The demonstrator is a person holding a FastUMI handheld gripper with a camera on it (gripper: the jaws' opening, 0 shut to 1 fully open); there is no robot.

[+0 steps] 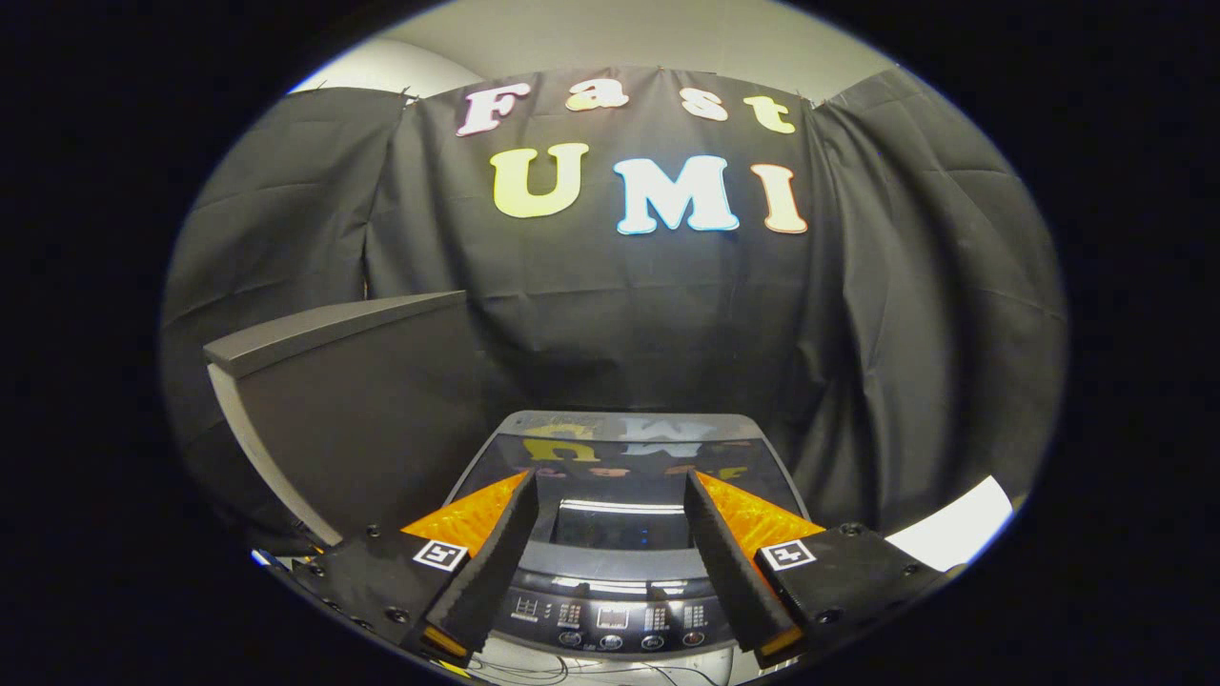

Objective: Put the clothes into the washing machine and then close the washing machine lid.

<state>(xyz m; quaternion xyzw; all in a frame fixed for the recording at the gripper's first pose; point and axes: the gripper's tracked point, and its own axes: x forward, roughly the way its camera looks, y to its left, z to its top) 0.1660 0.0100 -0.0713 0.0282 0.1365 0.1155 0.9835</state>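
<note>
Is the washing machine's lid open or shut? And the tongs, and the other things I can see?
Washing machine: upright, beyond and between the fingers, its control panel nearest them.
Washing machine lid: down flat, shut, glossy enough to mirror the wall.
Tongs: open, fingers spread wide, holding nothing.
Dark panel: standing upright, left of the machine.

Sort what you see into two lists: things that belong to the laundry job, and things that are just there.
Job:
washer, lid down
control panel
gripper, jaws open, holding nothing, above the washer

Just there:
grey board beside the washer
white sheet
cables by the panel
</note>
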